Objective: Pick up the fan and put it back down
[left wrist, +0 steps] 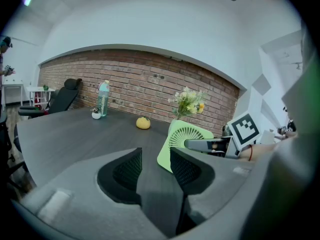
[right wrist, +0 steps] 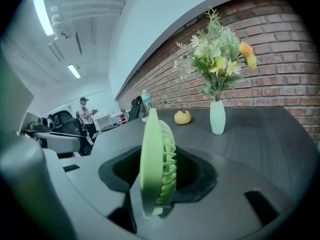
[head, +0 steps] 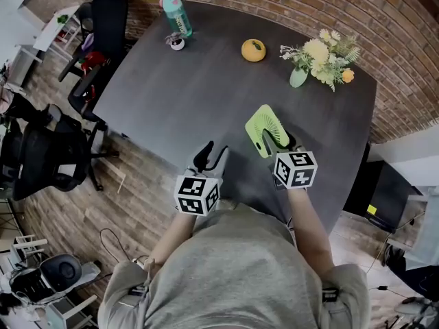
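A flat lime-green fan (head: 263, 128) with a round grille stands tilted at the near right of the dark table (head: 185, 94). My right gripper (head: 275, 142) is shut on it: in the right gripper view the fan (right wrist: 153, 156) sits edge-on between the two jaws of that gripper (right wrist: 158, 178). In the left gripper view one right finger (left wrist: 207, 145) lies across the face of the fan (left wrist: 181, 133). My left gripper (head: 211, 155) hovers near the table's front edge, left of the fan, open with nothing between its jaws (left wrist: 152, 170).
At the table's far side are a teal bottle (head: 177, 14), a small white pot (head: 178, 44), an orange gourd (head: 253, 50) and a vase of flowers (head: 317, 57). Office chairs (head: 41, 156) stand on the floor at left. A person (right wrist: 86, 111) stands far off.
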### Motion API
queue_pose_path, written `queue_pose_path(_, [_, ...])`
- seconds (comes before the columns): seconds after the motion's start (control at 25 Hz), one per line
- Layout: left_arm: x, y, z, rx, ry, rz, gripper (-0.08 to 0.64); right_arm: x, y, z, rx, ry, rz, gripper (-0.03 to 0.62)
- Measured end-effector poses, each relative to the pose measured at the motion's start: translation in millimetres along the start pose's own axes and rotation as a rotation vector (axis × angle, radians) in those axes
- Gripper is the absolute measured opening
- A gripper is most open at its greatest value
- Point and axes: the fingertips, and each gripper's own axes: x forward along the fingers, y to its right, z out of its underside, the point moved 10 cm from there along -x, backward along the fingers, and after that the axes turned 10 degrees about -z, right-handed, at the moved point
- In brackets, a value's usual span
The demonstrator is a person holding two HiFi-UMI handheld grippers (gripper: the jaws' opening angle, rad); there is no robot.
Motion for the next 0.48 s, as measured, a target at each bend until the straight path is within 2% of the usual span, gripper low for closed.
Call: queue_pose_path(0.48, [5,-43,-14,0.009,0.003,0.038,0.167,24,-29,-14,-0.002,0.021,0.035,0.187])
